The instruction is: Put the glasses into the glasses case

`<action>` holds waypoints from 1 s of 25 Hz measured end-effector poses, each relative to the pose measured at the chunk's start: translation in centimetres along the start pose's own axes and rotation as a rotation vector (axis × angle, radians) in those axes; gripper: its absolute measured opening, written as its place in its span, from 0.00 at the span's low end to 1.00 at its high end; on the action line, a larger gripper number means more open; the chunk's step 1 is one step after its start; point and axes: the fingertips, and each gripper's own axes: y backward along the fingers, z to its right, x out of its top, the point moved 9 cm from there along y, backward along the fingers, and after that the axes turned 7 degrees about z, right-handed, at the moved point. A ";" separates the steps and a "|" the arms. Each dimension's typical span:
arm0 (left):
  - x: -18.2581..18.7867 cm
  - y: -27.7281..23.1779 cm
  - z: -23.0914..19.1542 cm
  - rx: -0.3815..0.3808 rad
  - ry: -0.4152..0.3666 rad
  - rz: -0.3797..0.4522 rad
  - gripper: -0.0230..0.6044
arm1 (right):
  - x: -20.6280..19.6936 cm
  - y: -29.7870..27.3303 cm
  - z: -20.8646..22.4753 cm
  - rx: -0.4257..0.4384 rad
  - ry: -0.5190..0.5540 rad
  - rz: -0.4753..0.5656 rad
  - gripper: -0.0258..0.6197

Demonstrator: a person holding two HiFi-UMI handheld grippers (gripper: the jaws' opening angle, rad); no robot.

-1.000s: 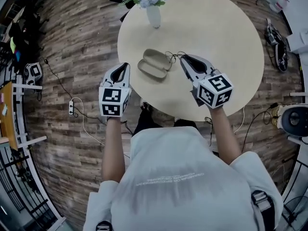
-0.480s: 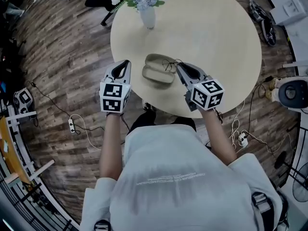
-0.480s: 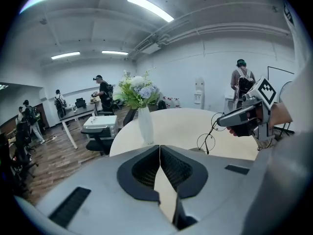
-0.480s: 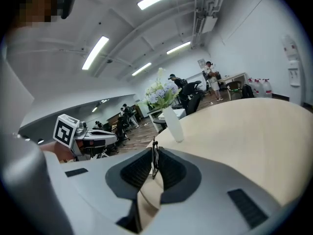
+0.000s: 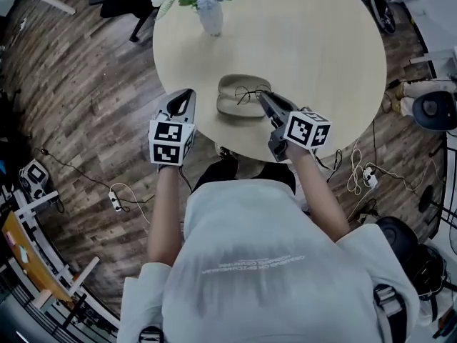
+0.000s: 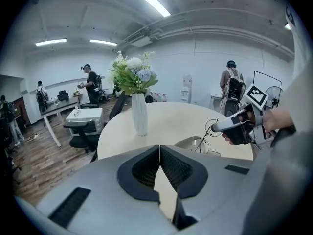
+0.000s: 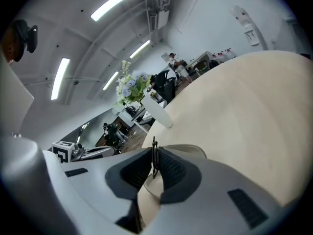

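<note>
The open beige glasses case (image 5: 230, 106) lies near the front edge of the round table (image 5: 314, 41). My right gripper (image 5: 262, 97) is shut on the thin black wire glasses (image 5: 249, 92) and holds them just above the case's right half. In the right gripper view the frame (image 7: 154, 156) stands pinched between the jaws, with the case (image 7: 191, 151) below. From the left gripper view the glasses (image 6: 213, 129) hang over the case (image 6: 191, 142). My left gripper (image 5: 188, 93) is shut and empty at the table's left edge, apart from the case.
A white vase of flowers (image 5: 210, 16) stands at the table's far side, seen as the vase (image 6: 139, 113) in the left gripper view. Cables and a power strip (image 5: 116, 199) lie on the wooden floor. People stand in the room behind (image 6: 234, 84).
My right gripper has carried the glasses leftward, from beside the case to over it. The left gripper has kept its place by the table's edge.
</note>
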 end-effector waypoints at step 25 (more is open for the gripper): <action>-2.3 0.4 -1.5 -0.080 0.036 -0.026 0.06 | -7.0 -1.9 1.9 -0.157 -0.319 -0.089 0.11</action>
